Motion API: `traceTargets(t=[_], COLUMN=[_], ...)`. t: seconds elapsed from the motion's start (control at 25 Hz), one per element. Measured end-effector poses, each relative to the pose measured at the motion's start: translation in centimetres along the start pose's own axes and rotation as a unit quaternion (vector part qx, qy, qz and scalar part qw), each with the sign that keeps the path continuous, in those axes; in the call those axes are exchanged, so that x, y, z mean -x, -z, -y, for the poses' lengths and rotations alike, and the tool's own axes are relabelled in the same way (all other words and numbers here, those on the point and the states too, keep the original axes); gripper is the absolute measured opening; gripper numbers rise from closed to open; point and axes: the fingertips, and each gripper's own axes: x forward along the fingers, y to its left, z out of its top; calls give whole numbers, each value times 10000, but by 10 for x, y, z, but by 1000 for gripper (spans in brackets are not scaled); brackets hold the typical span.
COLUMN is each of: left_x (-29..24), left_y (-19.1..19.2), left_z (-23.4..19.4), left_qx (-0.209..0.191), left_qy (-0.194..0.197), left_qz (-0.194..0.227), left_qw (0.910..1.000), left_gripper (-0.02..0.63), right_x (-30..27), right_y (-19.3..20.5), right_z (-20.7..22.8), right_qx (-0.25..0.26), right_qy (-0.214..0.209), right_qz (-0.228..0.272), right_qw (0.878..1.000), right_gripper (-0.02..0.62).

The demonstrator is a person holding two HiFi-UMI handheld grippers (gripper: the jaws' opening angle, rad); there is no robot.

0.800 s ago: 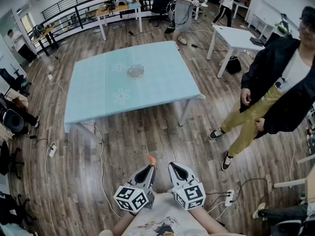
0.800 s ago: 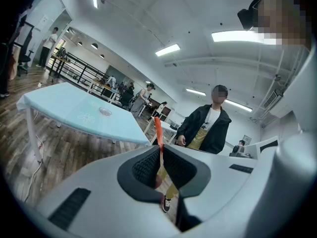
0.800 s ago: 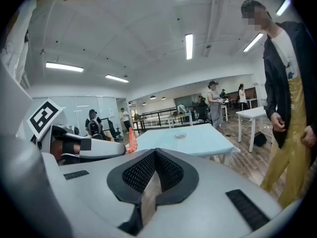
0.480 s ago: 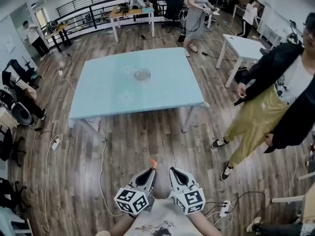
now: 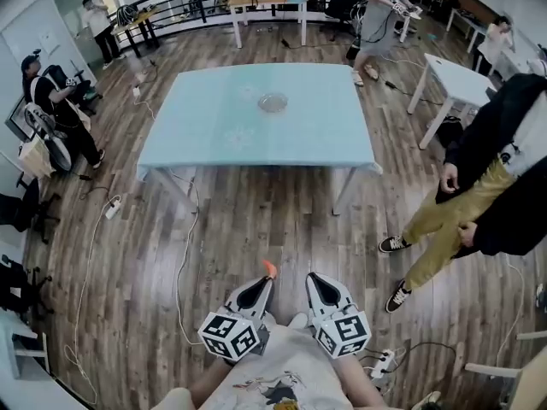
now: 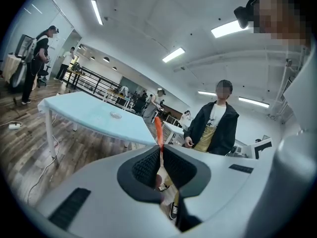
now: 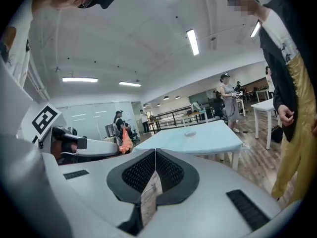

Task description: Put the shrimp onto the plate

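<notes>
Head view: both grippers sit low at the bottom of the frame, close to the wearer's body, above the wood floor [image 5: 256, 220]; the left gripper [image 5: 266, 283] pinches the shrimp [image 5: 269, 269], orange, with only its end poking past the jaw tips and the rest hidden between the pads; in the left gripper view the jaws are clamped narrow on the shrimp, a thin orange strip standing up out of the slit, its lower part lost in the dark ribbed pads; the right gripper [image 5: 318, 284] is just beside the left, jaws pressed together and empty at the tips; the right gripper view shows a pale strip [image 7: 150, 192] in the slit at the jaws' base, can't tell what it is; the plate [image 5: 273, 102] is a small clear dish on the light-blue table [image 5: 214, 135], toward its far side, well apart from both grippers; too small to tell its contents; the shrimp is in the air, well short of the table; a bystander in black jacket and mustard trousers [image 5: 479, 203] stands right of the table, upper body cut off by the frame edge; other people at the far desks are small and hard to make out; a power strip [image 5: 382, 364] with cables lies on the floor near the right gripper.
</notes>
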Motion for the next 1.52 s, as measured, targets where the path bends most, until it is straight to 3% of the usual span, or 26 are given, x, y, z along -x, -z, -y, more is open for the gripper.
traceTargets(t=[0.36,0.56,0.68,1.04,1.2,1.52], left_x=[-21,-59,-86,-149,-170,-179], left_y=[-10,-19,-29,-105,-143,-186], left_z=[10,-9,-25,-72,-104,-187], left_qx=[-173,-273,-225,-353,-477,-338], left_qy=[120,180,325,660,812,647], left_qz=[-36,-189,-274,-265,-243,-171], left_qw=[9998,9993,9988,9968,9953,9972], left_gripper=[28,28,26,28,28,27], right_x=[-4,-36,-63,-156,-208,-290], right_y=[-8,-11,-4,-45,-76,-85], right_z=[7,34,59,85,81,68], right_qx=[-20,-8,-266,-517,-654,-687], right_qy=[-2,152,387,596,618,669], right_qz=[85,-27,-275,-378,-140,-222], right_qw=[10000,9999,9985,9962,9958,9951], right_gripper=[25,25,25,25,25,25])
